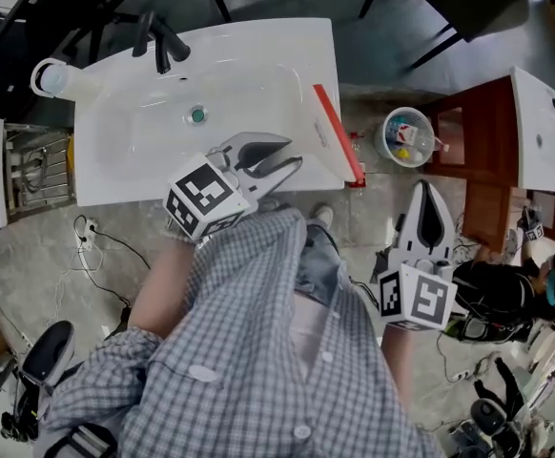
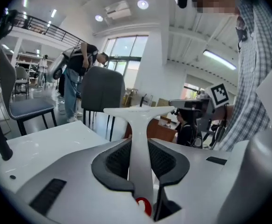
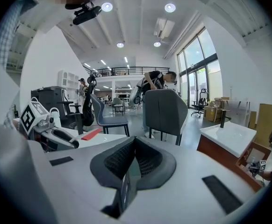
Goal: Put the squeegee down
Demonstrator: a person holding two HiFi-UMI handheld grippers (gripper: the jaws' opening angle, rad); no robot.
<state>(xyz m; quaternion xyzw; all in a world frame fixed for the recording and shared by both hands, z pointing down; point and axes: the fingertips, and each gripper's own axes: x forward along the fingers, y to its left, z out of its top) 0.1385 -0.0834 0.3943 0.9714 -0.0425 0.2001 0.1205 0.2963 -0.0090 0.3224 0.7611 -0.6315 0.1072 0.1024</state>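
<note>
The head view alone lays out the whole arrangement. A white sink surface has a black faucet at its 12 o'clock side and a drain in the bowl. The left gripper holds the squeegee over the surface's 3 o'clock edge. Seen from above, the red blade is the squeegee's long axis and runs from about 11 o'clock to 5 o'clock along that edge. The white handle reaches back toward 8 o'clock into the jaws. Whether the blade touches the surface cannot be told from this view.

The left gripper view adds what the head view lacks. The jaws are drawn in narrow on the white handle, with the dark pads against both of its sides. The T-shaped head stands beyond the tips at 12 o'clock, its crossbar lying from 9 to 3 o'clock.

The right gripper is well apart from the sink, at its 4 o'clock and over the floor, pointing to 12 o'clock. Its own view shows the jaws together with nothing between them. At 9 o'clock in that view, the left gripper and the red blade appear from the side. A white bucket stands on the floor between the sink and a wooden cabinet.
</note>
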